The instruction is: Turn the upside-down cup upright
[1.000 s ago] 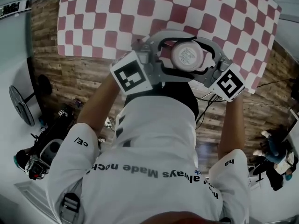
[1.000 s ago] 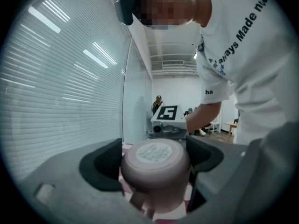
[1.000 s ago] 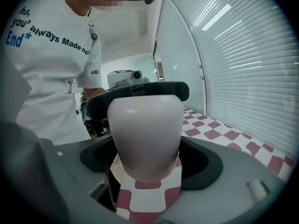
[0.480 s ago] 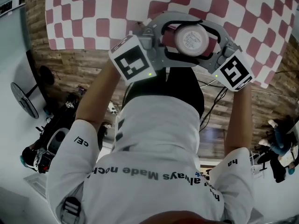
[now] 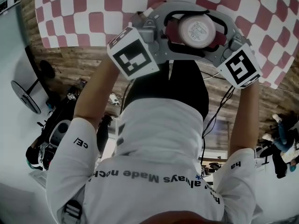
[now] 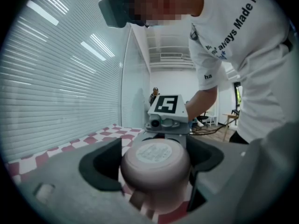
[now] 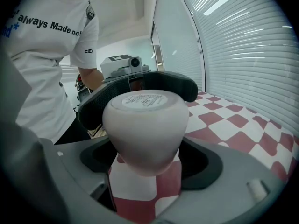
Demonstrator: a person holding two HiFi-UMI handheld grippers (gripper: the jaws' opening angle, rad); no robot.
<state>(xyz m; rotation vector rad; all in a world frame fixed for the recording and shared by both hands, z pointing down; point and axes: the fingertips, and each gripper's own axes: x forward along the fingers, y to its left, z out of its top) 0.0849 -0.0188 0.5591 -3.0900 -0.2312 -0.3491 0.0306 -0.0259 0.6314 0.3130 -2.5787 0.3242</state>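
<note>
Both grippers are down at the table edge, facing each other across the cup [image 5: 196, 30], which looks to be standing on the checked cloth [image 5: 84, 13] with its base up and mouth down, a round label [image 7: 142, 99] showing on top. The forearms [image 5: 96, 94] reach forward on either side of the body, elbows out and wrists turned in, so the two marker cubes [image 5: 133, 52] sit at the near corners and the curved jaws ring the cup from left and right. The left gripper [image 6: 152, 164] lies close to level with its jaws spread and the cup between them. Its dark pads [image 6: 100, 167] leave a clear gap on one side and come very near the cup on the other. The right gripper [image 7: 147, 160] tips more steeply down, jaws also wide apart around the cup, with dark space showing on both sides and no squeeze on it. The cup's top rises above both sets of jaws.
</note>
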